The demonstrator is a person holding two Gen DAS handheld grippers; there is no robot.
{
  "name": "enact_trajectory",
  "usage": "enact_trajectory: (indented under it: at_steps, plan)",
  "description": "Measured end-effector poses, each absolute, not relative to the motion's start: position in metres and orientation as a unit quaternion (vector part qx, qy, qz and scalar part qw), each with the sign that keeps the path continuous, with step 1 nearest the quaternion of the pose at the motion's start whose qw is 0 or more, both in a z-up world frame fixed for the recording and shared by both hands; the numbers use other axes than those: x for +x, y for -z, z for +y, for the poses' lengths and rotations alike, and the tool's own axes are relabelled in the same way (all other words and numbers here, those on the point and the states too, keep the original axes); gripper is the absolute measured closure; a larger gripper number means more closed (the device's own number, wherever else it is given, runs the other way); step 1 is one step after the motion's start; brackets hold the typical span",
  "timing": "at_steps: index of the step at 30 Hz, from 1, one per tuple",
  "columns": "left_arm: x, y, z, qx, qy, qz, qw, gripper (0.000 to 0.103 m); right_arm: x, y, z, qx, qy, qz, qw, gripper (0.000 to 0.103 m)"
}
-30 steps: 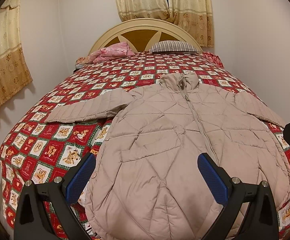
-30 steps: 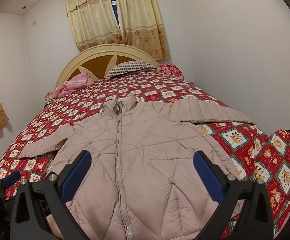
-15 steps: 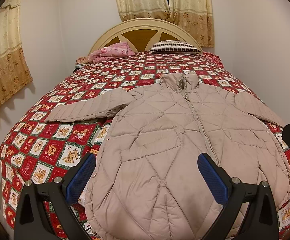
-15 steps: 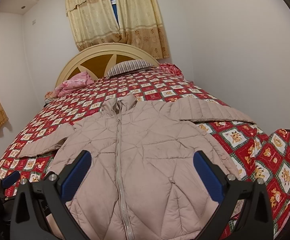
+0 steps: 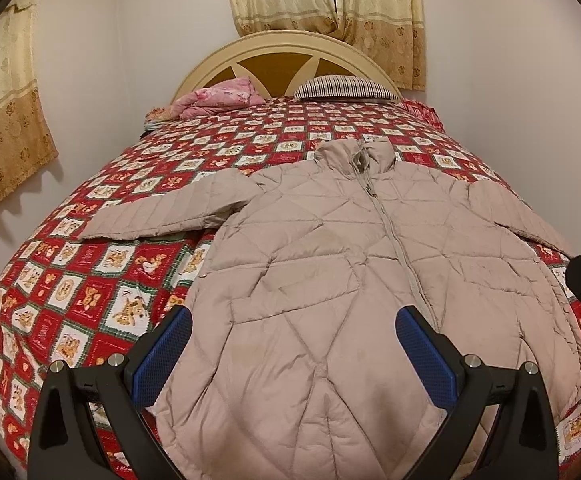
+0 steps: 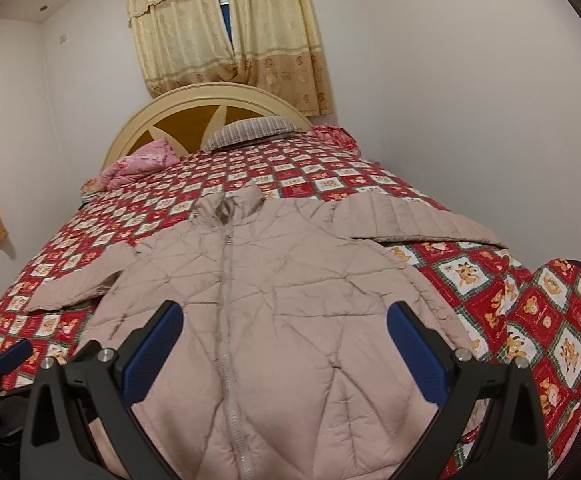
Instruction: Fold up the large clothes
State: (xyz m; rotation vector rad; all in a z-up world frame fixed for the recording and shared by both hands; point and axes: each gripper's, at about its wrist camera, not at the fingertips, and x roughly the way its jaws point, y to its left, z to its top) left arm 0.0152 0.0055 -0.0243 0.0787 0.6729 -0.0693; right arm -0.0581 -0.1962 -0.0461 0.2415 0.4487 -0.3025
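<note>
Beige quilted jacket point(image 5: 330, 280) lies flat, zipped, sleeves spread, on the bed point(image 5: 90, 288). Left gripper point(image 5: 292, 340) and right gripper point(image 6: 284, 330) hover above its hem, jaws wide apart, empty.

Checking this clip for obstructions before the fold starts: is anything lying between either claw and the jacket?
Nothing visible is. The beige quilted jacket lies spread flat, front up and zipped, on the red patterned bedspread. The left claw and right claw are both open just above its hem. The pink bundle and striped pillow sit far off by the headboard.
</note>
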Motion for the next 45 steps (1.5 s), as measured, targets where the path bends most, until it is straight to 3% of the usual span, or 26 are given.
enact_trajectory:
  at_steps: [17, 25, 27, 29, 31, 35, 39, 45]
  plan:
    - [0.109, 0.045, -0.014, 0.061, 0.032, 0.352, 0.934, 0.001, 0.006, 0.07, -0.244, 0.13, 0.169, 0.278, 0.937, 0.0]
    - [0.168, 0.055, -0.015, 0.086, 0.041, 0.308, 0.947, 0.001, 0.026, 0.09, -0.299, 0.195, 0.174, 0.301, 0.917, 0.0]
    - [0.184, 0.063, -0.01, 0.087, 0.043, 0.289, 0.953, 0.001, 0.028, 0.099, -0.325, 0.235, 0.174, 0.309, 0.905, 0.0]
    - [0.201, 0.078, 0.0, 0.083, 0.029, 0.287, 0.954, 0.001, 0.024, 0.107, -0.358, 0.279, 0.182, 0.305, 0.892, 0.016]
    - [0.217, 0.093, 0.011, 0.059, 0.027, 0.327, 0.943, 0.001, 0.02, 0.115, -0.396, 0.324, 0.195, 0.301, 0.875, 0.022]
    - [0.243, 0.123, 0.035, -0.012, 0.026, 0.411, 0.911, 0.001, -0.002, 0.13, -0.477, 0.439, 0.234, 0.257, 0.829, 0.022]
    - [0.243, 0.129, 0.034, -0.015, 0.028, 0.417, 0.908, 0.001, -0.019, 0.15, -0.554, 0.558, 0.262, 0.201, 0.761, 0.022]
    - [0.243, 0.133, 0.03, 0.001, 0.021, 0.422, 0.906, 0.001, -0.01, 0.168, -0.62, 0.591, 0.321, 0.194, 0.714, 0.024]
